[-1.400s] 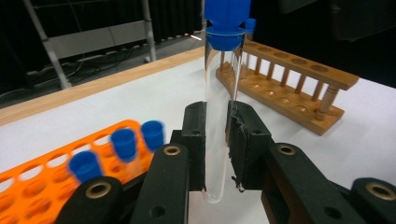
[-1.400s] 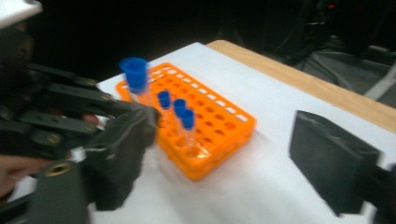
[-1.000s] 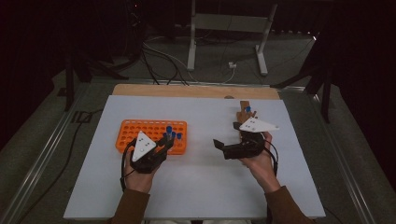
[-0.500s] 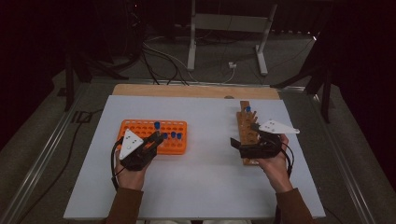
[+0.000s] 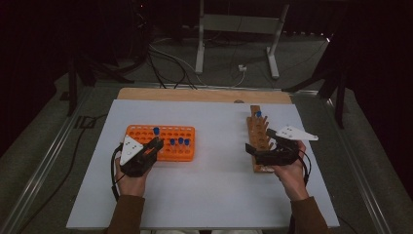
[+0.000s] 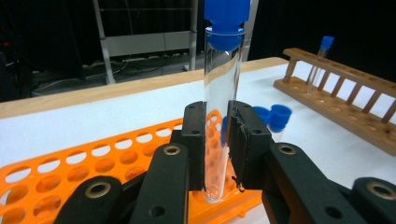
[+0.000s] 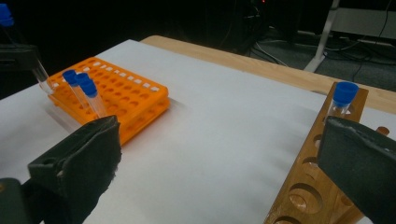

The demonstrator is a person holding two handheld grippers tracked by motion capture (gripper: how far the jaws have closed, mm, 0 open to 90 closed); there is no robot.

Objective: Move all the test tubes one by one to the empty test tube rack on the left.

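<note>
We find the left gripper point(image 6: 217, 154) clamped on an upright, blue-capped test tube point(image 6: 223, 88), its base at the near edge of the orange rack point(image 5: 146, 132), whether seated in a hole or just above one we cannot tell. Three capped tubes point(image 5: 179, 142) stand in the orange rack; one tube point(image 5: 258, 115) remains in the wooden rack point(image 5: 256, 141). The right gripper point(image 7: 219, 158) hovers with jaws wide apart and empty beside the wooden rack. We judge the transfer mostly done: one tube in hand, one left to fetch.
</note>
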